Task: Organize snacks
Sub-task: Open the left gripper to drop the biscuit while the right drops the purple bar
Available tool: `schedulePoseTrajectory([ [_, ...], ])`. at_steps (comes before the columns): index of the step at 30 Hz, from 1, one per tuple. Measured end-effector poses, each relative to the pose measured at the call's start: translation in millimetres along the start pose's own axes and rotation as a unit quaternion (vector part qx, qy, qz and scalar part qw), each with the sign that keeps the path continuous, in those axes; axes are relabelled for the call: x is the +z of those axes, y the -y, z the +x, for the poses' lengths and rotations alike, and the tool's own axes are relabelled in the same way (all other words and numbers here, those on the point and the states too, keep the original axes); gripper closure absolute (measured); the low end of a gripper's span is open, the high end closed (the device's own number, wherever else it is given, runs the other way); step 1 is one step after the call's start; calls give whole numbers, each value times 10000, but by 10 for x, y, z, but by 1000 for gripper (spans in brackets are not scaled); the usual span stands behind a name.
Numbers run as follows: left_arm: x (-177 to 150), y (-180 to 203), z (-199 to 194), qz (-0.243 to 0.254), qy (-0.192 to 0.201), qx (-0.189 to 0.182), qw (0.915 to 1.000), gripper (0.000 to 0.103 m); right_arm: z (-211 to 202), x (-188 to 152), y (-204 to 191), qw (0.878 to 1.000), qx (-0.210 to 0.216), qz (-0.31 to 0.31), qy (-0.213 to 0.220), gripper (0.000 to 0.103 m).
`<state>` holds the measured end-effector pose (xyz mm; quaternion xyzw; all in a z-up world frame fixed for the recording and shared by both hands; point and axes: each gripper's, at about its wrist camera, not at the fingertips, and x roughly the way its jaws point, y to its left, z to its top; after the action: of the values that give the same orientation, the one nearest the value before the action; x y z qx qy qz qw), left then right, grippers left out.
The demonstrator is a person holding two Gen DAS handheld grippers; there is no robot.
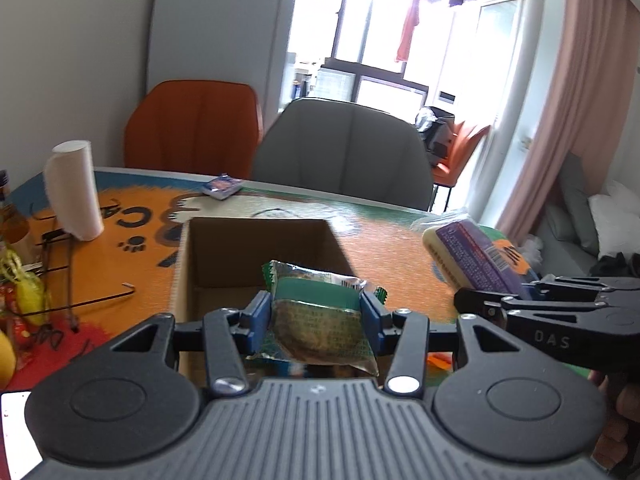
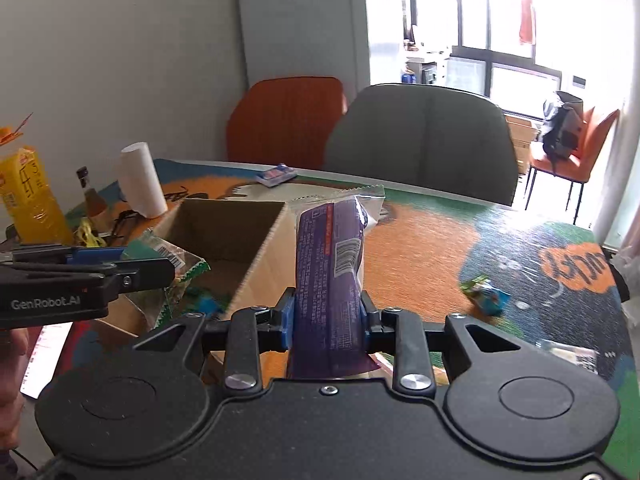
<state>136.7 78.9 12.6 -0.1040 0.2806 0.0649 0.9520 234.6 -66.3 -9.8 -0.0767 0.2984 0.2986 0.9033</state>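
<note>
My left gripper (image 1: 317, 316) is shut on a green and silver snack packet (image 1: 316, 320), held in the air just before the near wall of an open cardboard box (image 1: 256, 256). My right gripper (image 2: 326, 314) is shut on a long purple snack packet (image 2: 328, 272), raised to the right of the same box (image 2: 224, 232). In the left wrist view the purple packet (image 1: 476, 258) and the right gripper (image 1: 488, 304) show at the right. In the right wrist view the left gripper (image 2: 132, 268) with the green packet (image 2: 172, 264) hangs over the box's near left corner. A small blue packet (image 2: 486, 296) lies on the mat at the right.
A colourful cartoon mat (image 2: 420, 248) covers the table. A white paper roll (image 1: 74, 192) stands at the left, with a yellow carton (image 2: 30, 196), a bottle (image 2: 90, 192) and wire racks (image 1: 68, 272) near it. A small blue-white pack (image 1: 221, 186) lies by the far edge. Orange (image 1: 192, 128) and grey (image 1: 340, 148) chairs stand behind.
</note>
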Motion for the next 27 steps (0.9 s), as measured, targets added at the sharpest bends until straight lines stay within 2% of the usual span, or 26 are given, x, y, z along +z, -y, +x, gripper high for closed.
schedulePoseTrajectory([
  [10, -2, -355, 143, -295, -127, 222, 9992, 54, 194, 164, -295, 9999, 95, -123, 23, 74],
  [13, -19, -401, 186, -336, -162, 294, 9989, 48, 261, 202, -371, 9998, 120, -136, 39, 74],
  [18, -60, -489, 204, -482, -231, 192, 9984, 41, 380, 255, -478, 9996, 182, -202, -2, 74],
  [22, -83, -515, 210, -483, -278, 178, 9983, 39, 447, 292, -539, 9992, 370, -163, 40, 73],
  [23, -91, -516, 209, -500, -292, 162, 9982, 38, 462, 300, -557, 9988, 464, -144, 73, 72],
  [24, -95, -522, 214, -512, -309, 150, 9981, 36, 465, 305, -561, 9987, 481, -133, 78, 63],
  [27, -110, -497, 207, -504, -343, 65, 9981, 30, 434, 290, -572, 9994, 150, -271, 166, 50],
])
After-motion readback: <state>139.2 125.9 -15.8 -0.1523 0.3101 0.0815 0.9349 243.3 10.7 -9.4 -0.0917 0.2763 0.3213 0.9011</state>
